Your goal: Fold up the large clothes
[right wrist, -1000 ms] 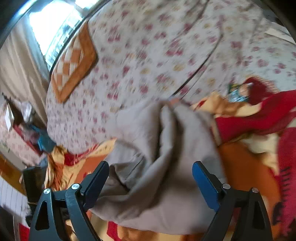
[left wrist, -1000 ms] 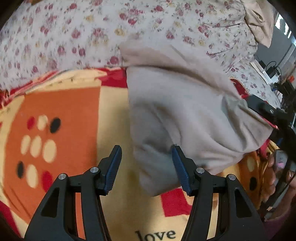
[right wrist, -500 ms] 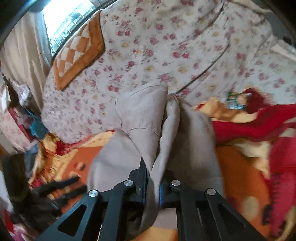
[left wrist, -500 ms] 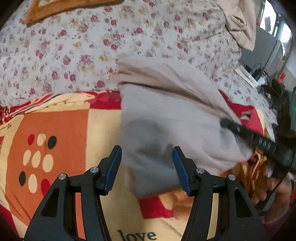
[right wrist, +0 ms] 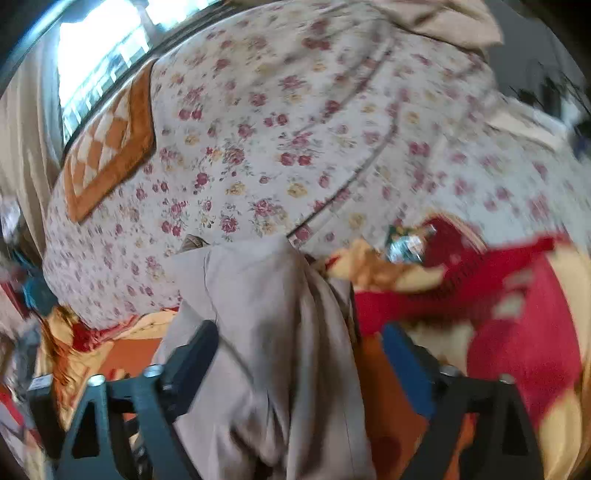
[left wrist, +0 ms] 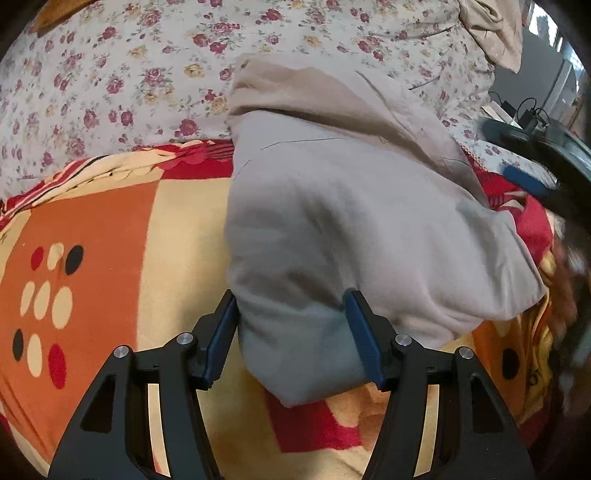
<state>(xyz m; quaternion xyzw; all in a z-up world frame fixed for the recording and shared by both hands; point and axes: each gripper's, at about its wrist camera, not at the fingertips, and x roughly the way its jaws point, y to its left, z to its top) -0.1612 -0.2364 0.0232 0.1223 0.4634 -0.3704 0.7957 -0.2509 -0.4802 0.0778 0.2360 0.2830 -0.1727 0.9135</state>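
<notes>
A beige-grey garment (left wrist: pixel 351 221) lies folded on an orange, yellow and red blanket (left wrist: pixel 110 229). My left gripper (left wrist: pixel 291 295) straddles its near corner. The jaws are opening and the cloth lies loosely between the pads. In the right wrist view the same garment (right wrist: pixel 266 314) runs away from me in a long ridge. My right gripper (right wrist: pixel 299 330) stands wide over that ridge, its jaws opening, and the pads do not press the cloth. One blue pad (left wrist: pixel 524 181) of the right gripper shows at the right edge of the left wrist view.
A floral cover (right wrist: pixel 258 155) rises behind the blanket, with an orange checked cushion (right wrist: pixel 110 147) on it under a bright window (right wrist: pixel 96 55). Another beige cloth (left wrist: pixel 491 33) hangs at the top right. Cables and devices (left wrist: pixel 524 110) sit far right. A shiny wrapper (right wrist: pixel 406 245) lies among the red folds.
The right gripper shut on the garment's fold half a second ago and has now opened wide and lifted. The left gripper moved right until the garment's corner lay between its fingers.
</notes>
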